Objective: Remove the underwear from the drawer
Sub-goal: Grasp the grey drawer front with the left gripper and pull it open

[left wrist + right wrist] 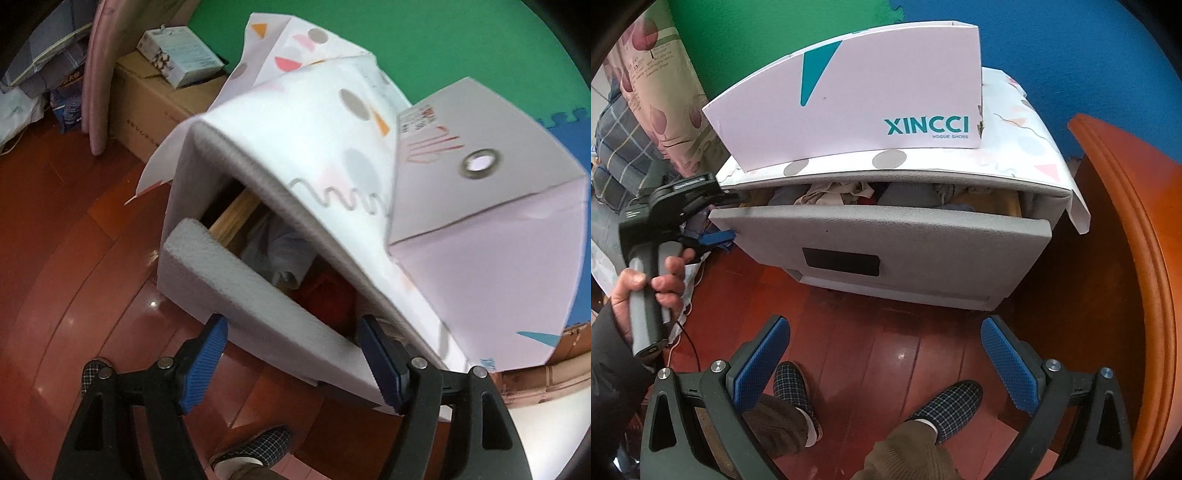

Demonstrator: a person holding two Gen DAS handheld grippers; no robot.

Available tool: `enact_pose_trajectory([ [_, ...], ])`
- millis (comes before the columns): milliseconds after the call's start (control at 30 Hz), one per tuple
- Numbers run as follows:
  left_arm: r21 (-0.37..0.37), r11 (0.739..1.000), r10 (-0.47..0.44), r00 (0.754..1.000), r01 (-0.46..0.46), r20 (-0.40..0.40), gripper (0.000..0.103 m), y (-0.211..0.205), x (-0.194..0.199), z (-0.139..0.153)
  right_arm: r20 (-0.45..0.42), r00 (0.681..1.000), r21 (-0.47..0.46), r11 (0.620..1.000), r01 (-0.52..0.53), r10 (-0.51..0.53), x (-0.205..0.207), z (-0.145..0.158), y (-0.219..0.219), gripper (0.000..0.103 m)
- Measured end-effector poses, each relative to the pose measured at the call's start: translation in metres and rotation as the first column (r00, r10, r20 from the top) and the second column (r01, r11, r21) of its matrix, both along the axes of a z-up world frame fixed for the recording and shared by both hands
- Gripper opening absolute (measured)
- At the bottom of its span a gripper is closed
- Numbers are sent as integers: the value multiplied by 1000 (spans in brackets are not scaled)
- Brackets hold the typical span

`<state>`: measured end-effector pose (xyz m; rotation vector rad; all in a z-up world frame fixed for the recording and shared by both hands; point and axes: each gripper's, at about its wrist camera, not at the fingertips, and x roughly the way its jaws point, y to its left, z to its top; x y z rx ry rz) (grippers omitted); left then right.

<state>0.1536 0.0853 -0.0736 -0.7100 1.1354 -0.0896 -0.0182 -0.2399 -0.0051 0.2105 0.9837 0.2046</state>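
Drawer (886, 243) of the small grey cabinet (221, 155) is pulled partway out, leaving a gap wide enough to reach in from above. Clothes sit bunched inside: pale fabric (280, 251) at the far end, red piece (328, 295) nearer. Can't tell which is the underwear.

Left gripper (295, 363) sits at the drawer's left end, jaws spread and straddling the front panel's top edge, pads not pressing it. Looks like a release of the panel, or lining up for the reach.

Right gripper (886, 363) hangs back over the wood floor (886, 332), near side of the drawer, jaws wide, nothing between them. Probably parked clear.

Shoebox (849, 99) on the cabinet top overhangs little, so access is fine.
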Motion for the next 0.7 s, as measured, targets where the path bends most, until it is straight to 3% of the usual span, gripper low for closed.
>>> enact_pose_trajectory([
  [333,22,999,47,998,-46,-42,94,-2,7,-19,-3,1000,8,1000,7,-7,1,0,-2,103],
  [400,42,999,33,999,-31,-35,94,-4,7,-17,2,1000,-2,1000,10,-10,1,1,-2,103],
  [467,113,994,-5,1000,7,-19,95,-6,9,-10,3,1000,-7,1000,9,-9,1,1,-2,103],
  [700,169,983,-65,996,76,-67,98,-2,-8,-10,20,1000,-16,1000,17,-17,0,4,-2,103],
])
